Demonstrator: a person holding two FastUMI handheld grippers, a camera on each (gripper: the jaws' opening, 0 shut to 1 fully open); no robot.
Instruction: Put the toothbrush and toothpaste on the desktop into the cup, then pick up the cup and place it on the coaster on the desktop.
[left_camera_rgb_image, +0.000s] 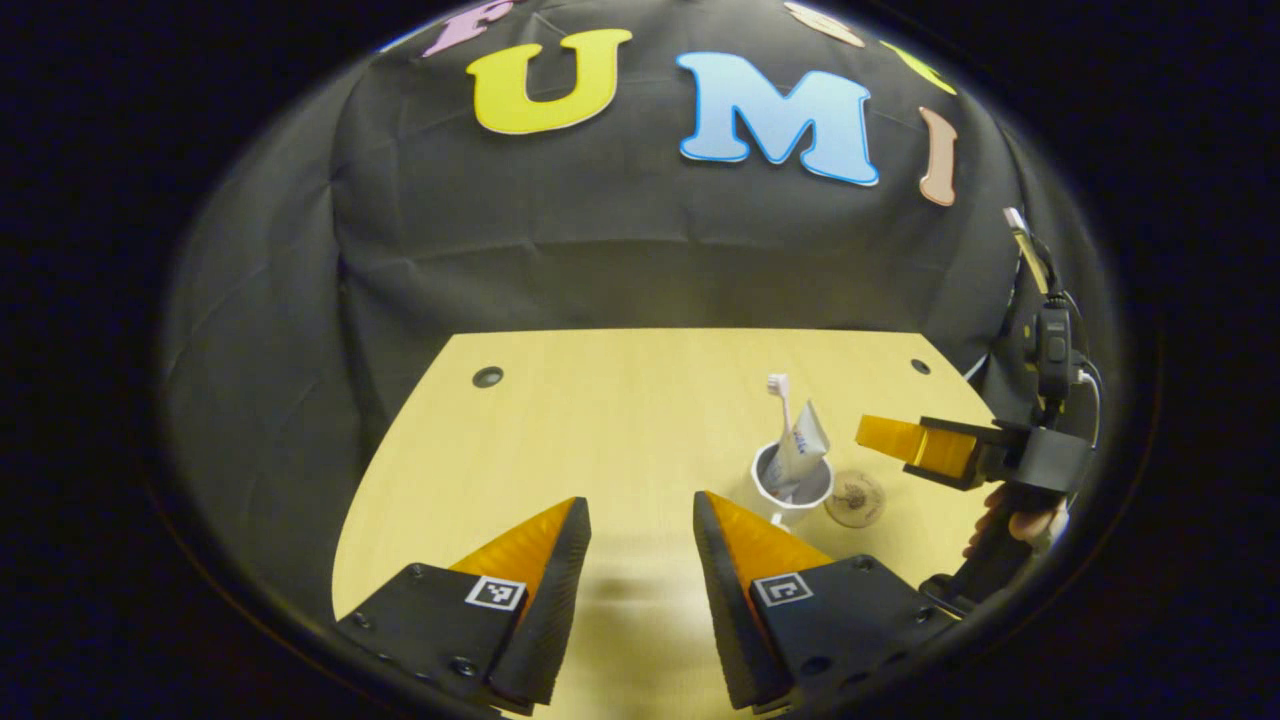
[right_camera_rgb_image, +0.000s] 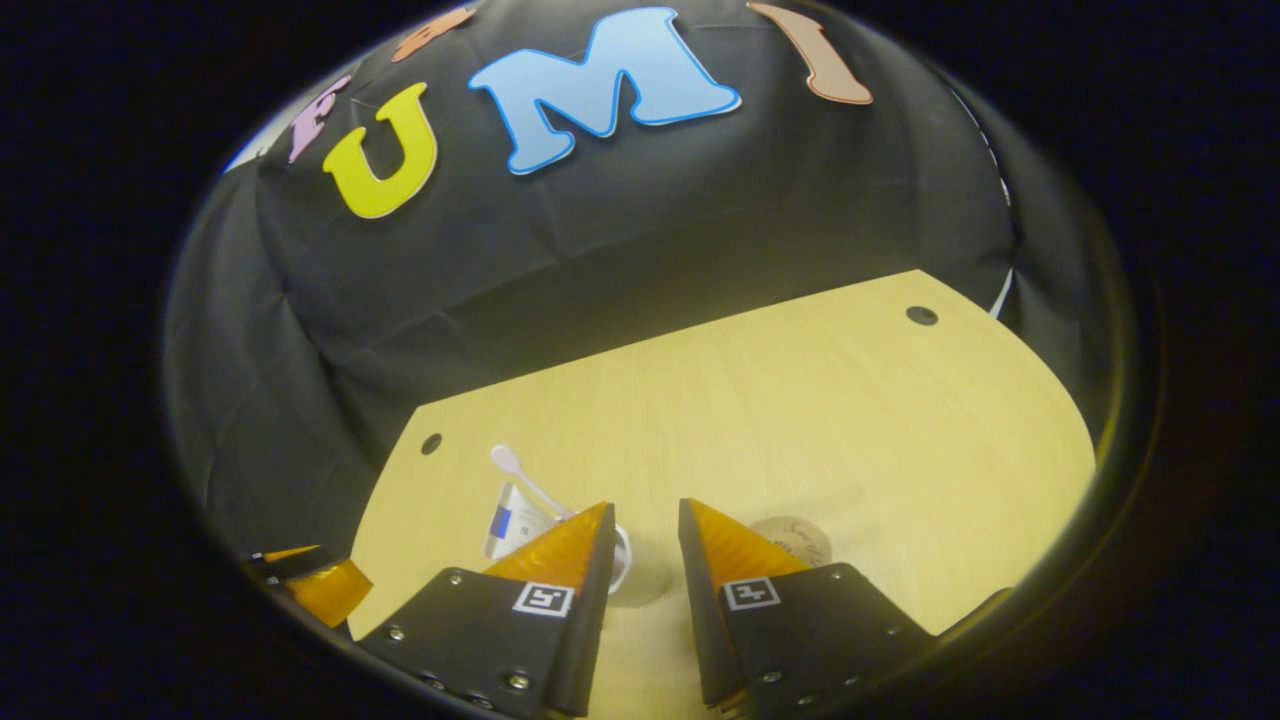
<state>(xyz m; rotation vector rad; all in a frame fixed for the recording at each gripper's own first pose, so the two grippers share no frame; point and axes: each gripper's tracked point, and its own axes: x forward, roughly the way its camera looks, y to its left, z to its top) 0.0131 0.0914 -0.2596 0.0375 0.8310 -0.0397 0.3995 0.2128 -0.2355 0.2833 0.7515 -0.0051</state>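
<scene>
In the left gripper view, the white cup (left_camera_rgb_image: 792, 483) stands upright on the pale wooden surface (left_camera_rgb_image: 600, 430), ahead and to the right of the left gripper (left_camera_rgb_image: 640, 520). The toothbrush (left_camera_rgb_image: 781, 400) and the toothpaste (left_camera_rgb_image: 803, 445) both stand in the cup, leaning, with the brush head uppermost. The round coaster (left_camera_rgb_image: 855, 498) lies flat just beside the cup on its right, and the cup is not on it. The left gripper hangs above the surface with its jaws spread wide and nothing between them. Farther right, the right gripper (left_camera_rgb_image: 880, 432) is held by a hand (left_camera_rgb_image: 1020, 520) above and beyond the coaster. In the right gripper view, the right gripper (right_camera_rgb_image: 645, 525) has its jaws apart and holds nothing; the cup (right_camera_rgb_image: 620, 560) sits just past its left fingertip, partly hidden by it, the toothbrush (right_camera_rgb_image: 525, 478) and toothpaste (right_camera_rgb_image: 510, 520) lean leftward, and the coaster (right_camera_rgb_image: 795, 540) lies past the right fingertip.
</scene>
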